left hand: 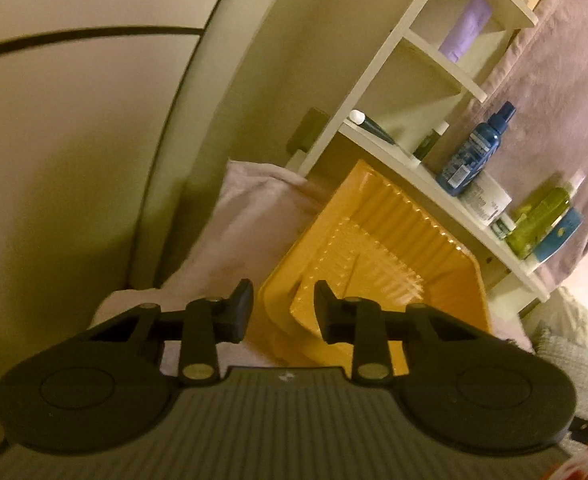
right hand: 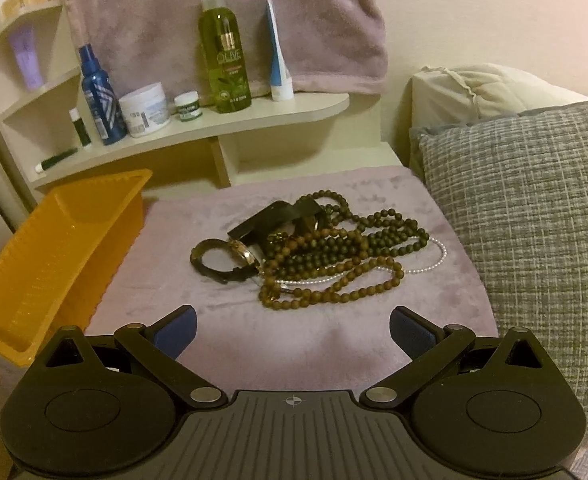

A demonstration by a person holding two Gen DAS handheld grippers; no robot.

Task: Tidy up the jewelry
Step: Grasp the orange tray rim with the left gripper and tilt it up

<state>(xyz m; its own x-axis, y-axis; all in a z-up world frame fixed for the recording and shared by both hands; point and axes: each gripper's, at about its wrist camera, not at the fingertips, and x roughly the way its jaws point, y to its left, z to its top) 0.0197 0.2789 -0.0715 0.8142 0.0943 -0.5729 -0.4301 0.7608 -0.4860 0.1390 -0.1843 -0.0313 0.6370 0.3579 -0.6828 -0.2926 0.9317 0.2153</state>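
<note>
Mauve cloth point(right hand: 294, 344) carries tangled bead necklaces point(right hand: 334, 264) and watch point(right hand: 229, 260) at 12 o'clock of the wide-open, empty right gripper point(right hand: 294, 336), yellow tray point(right hand: 53, 248) at 9; left gripper point(left hand: 281, 312) partly open, empty, over the tray; sorting apparently unstarted, first pick pending.

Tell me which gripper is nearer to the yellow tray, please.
Left. The left gripper is at the yellow tray, one finger over its corner; in the right view a dark tip shows at that corner. The right gripper hovers over the cloth, the tray to its left.
</note>
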